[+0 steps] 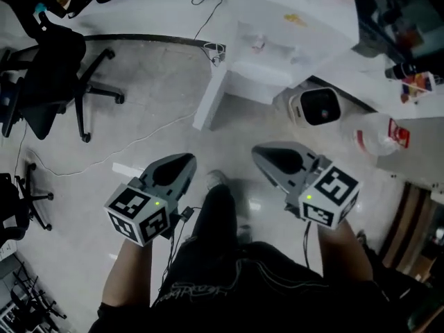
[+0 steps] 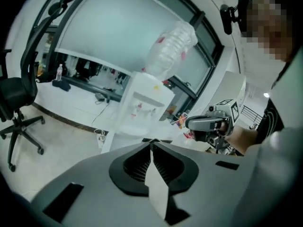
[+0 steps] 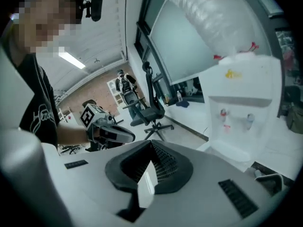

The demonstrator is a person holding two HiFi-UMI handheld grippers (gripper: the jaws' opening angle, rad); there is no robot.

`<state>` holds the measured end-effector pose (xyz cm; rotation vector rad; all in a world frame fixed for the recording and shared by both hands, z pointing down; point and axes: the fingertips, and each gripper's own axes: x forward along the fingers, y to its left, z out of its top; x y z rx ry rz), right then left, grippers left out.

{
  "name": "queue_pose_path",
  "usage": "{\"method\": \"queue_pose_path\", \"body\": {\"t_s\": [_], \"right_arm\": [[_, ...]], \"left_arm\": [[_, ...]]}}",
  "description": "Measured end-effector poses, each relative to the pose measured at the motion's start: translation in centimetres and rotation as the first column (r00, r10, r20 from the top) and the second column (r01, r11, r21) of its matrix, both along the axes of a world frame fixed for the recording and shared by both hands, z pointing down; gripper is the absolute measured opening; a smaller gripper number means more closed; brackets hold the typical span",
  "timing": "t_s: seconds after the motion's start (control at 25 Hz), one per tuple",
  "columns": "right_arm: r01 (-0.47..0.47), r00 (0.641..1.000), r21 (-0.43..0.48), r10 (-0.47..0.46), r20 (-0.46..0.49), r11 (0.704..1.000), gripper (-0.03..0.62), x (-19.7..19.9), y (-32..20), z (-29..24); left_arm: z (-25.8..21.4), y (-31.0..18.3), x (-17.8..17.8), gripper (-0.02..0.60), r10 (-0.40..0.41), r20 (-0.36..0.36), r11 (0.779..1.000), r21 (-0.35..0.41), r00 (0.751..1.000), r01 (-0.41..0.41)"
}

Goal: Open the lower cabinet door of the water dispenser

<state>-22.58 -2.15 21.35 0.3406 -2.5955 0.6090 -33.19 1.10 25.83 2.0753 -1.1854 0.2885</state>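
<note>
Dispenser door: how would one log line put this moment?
left claw: shut, empty | right claw: shut, empty | both: clear of dispenser | door: looks open

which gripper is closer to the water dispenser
The right gripper, pointing toward the water dispenser; the left gripper sits further aside over open floor.

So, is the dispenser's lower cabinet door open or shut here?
Open: the lower cabinet door stands swung out from the water dispenser.
</note>
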Motion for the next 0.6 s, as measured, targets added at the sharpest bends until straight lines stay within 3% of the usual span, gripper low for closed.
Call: {"method": "queue_pose_path", "body": {"t_s": [0.24,0.48,0.6], "right_arm": [[-0.021,0.993,0.103,0.009,0.118,0.994,0.012,5.7,7.0,-11.0],[-0.011,0.957,0.053,-0.005,0.291,0.999,0.012,10.7,15.8,-20.9],[0.003,0.944,0.101,-0.036,0.328,0.995,0.012,12.3,18.6,-25.4]], "left_arm": [[-12.9,5.1,7.8,0.003,0.047,-0.045,0.984,0.175,0.998,-0.039],[-24.8,12.5,13.7,0.002,0.044,-0.022,0.943,0.331,0.999,-0.034],[-29.4,15.3,16.0,0.002,0.048,-0.010,0.924,0.381,0.999,-0.040]]}}
